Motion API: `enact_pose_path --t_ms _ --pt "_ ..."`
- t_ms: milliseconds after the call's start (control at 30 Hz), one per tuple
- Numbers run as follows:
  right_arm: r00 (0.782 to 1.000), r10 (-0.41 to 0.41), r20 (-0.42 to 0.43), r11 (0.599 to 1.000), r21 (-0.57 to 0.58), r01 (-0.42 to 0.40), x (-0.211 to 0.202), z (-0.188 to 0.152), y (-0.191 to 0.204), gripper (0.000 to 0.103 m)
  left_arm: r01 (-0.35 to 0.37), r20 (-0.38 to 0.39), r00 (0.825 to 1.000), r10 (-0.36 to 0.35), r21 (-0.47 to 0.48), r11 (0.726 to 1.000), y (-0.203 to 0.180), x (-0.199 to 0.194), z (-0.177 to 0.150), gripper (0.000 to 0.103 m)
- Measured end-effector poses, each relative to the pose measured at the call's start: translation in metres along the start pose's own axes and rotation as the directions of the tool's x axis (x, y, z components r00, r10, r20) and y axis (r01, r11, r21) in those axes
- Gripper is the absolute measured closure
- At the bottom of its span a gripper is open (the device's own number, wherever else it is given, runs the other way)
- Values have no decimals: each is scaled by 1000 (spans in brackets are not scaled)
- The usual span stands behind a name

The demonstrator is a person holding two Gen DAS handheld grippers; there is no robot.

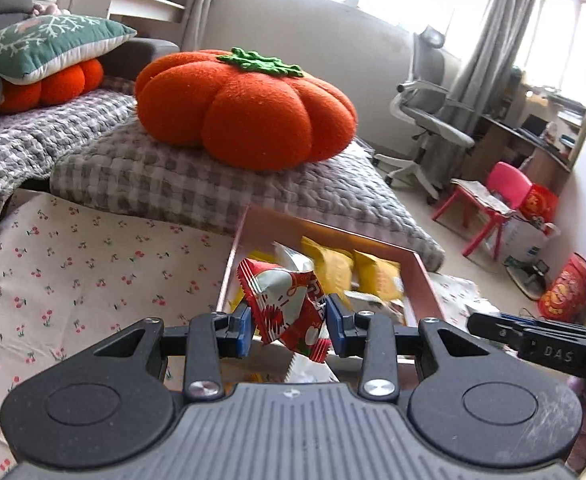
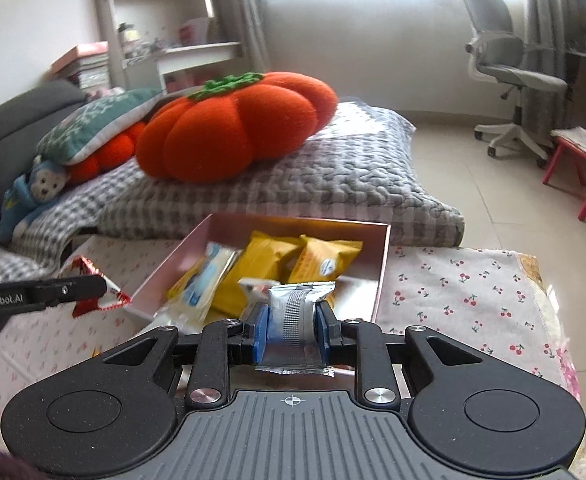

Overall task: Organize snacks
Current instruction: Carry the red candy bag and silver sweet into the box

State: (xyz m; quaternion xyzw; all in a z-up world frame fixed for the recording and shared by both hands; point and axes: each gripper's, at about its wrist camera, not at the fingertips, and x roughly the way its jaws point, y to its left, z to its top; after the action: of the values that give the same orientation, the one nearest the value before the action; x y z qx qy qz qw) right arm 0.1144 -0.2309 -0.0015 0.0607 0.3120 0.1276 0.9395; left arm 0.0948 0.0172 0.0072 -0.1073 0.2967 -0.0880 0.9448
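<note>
Left gripper (image 1: 287,322): we are seeing its blue pads pinching a red-and-white snack packet (image 1: 289,308), one pad on each side, the packet crumpled and tilted between them
Left gripper, right wrist view (image 2: 93,288): it is entering from the left edge, with the red-and-white packet's foil edge (image 2: 105,300) sticking out around its tip, just beside the box's near left wall
Right gripper (image 2: 292,330): we are recording it clamping a silver-blue snack packet (image 2: 295,320) upright between its blue pads, the crimped seam facing the camera
Right gripper, left wrist view (image 1: 533,340): it is showing side-on as a black bar at the right edge; we cannot tell its jaw state from here
Pink box (image 2: 385,256): it is sitting open on the cherry-print cloth (image 2: 465,292), with both held packets hovering over its near end
Box contents: yellow packets (image 2: 293,256) are lying toward the far wall, and a white-and-blue packet (image 2: 209,276) is leaning along the left side, blurred
Cherry-print cloth, left wrist view (image 1: 93,272): it is spreading left of the box (image 1: 425,276)
Background: an orange pumpkin cushion (image 1: 245,108) is resting on a grey checked quilt (image 1: 165,184) behind the box, and a grey office chair (image 2: 509,76) is standing by the window
</note>
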Motion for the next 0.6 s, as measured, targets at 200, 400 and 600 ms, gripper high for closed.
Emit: enact_pose_path --t_ms 200,400,600 --pt "1000 -29 -5 996 85 30 18 5 -12 80 -50 -10 999 50 20 999 2 14 0 69" --pt "999 -42 -15 987 153 44 32 6 -23 79 -93 -50 994 96 57 994 -2 28 -2 69" --pt "998 -51 -31 986 158 55 43 1 -26 78 -120 -71 989 127 92 989 -2 39 -3 69"
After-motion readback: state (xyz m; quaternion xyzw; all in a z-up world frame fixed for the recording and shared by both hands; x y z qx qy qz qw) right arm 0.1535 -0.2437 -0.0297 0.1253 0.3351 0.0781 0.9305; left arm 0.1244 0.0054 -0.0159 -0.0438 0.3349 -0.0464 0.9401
